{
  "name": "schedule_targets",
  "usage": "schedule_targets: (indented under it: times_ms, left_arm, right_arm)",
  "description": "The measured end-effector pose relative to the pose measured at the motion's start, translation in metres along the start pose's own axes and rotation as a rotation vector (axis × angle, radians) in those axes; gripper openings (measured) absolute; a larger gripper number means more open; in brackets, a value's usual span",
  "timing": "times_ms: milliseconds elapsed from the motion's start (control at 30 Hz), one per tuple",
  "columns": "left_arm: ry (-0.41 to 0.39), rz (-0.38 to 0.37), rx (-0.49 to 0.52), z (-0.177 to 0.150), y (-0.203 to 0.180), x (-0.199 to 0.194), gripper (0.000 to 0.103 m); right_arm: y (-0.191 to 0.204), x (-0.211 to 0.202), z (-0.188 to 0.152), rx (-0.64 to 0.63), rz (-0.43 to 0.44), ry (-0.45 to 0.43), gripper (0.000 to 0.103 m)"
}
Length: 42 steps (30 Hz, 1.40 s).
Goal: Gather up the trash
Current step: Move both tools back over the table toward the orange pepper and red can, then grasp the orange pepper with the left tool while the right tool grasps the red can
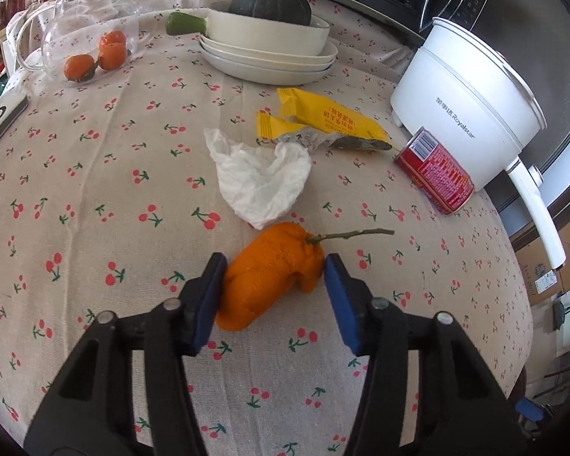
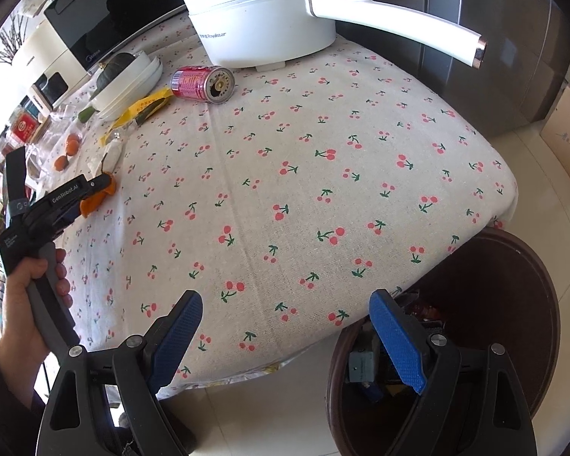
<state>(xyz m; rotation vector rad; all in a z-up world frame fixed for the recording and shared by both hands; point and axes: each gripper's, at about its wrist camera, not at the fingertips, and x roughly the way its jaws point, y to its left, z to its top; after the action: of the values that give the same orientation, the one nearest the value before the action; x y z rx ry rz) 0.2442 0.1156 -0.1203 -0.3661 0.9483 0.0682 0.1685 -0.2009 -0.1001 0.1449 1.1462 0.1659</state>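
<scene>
White pot [image 1: 463, 102] with a long handle sits at the far right edge of the table [image 2: 323, 174], which has a cherry cloth. I cannot see inside the pot. A dark round bin [image 2: 513, 285] stands on the floor by the table's near right corner, with some scraps in it. White bowl [image 1: 269, 30] sits on a stack of plates near the far edge, and a dark green squash [image 1: 273, 3] is in it. A glass jar [image 1: 83, 41] at the far left corner has three small oranges [image 1: 102, 55] inside.

The left gripper [image 1: 275, 269] has the orange peel [image 1: 269, 277] between its blue pads. The left pad touches the peel and the right pad is right at its side; the jaws are about half shut. The peel is bright orange, bumpy and folded, with a thin green stem. It lies near the table's left side.

Past the peel lie a crumpled white tissue [image 1: 262, 178], a torn yellow wrapper [image 1: 323, 121] and a red can [image 1: 433, 171] on its side by the pot.

The right gripper [image 2: 285, 338] is wide open with nothing in it, over the table's near edge, next to the bin.
</scene>
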Motion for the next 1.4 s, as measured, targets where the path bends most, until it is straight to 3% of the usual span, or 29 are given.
schedule_targets:
  times_ms: [133, 267, 467, 700, 833, 967, 1167, 1267, 1400]
  left_arm:
    - [0.042, -0.020, 0.031, -0.003, 0.001, -0.008, 0.039]
    - [0.055, -0.034, 0.098, -0.007, 0.006, -0.020, 0.035]
    - [0.081, -0.078, 0.127, -0.009, 0.025, -0.036, 0.034]
    - [0.073, -0.105, 0.109, -0.003, 0.056, -0.058, 0.034]
    - [0.078, -0.094, 0.095, -0.002, 0.069, -0.057, 0.034]
    - [0.098, -0.075, 0.089, -0.004, 0.078, -0.053, 0.034]
    - [0.095, -0.093, 0.073, -0.003, 0.073, -0.063, 0.034]
    - [0.082, -0.118, 0.090, -0.006, 0.061, -0.073, 0.034]
    - [0.121, -0.160, 0.114, -0.019, 0.042, -0.075, 0.034]
  right_arm:
    - [0.018, -0.005, 0.014, -0.127, -0.024, -0.037, 0.091]
    - [0.040, 0.006, 0.057, -0.232, -0.010, -0.077, 0.091]
    - [0.065, 0.055, 0.126, -0.289, 0.070, -0.121, 0.091]
    - [0.097, 0.109, 0.177, -0.456, 0.042, -0.154, 0.090]
    - [0.101, 0.132, 0.199, -0.455, 0.044, -0.146, 0.087]
    - [0.107, 0.142, 0.205, -0.460, 0.070, -0.136, 0.066]
    - [0.116, 0.117, 0.184, -0.490, 0.078, -0.148, 0.061]
    - [0.119, 0.092, 0.163, -0.512, 0.082, -0.145, 0.056]
    - [0.120, 0.062, 0.127, -0.548, 0.053, -0.119, 0.056]
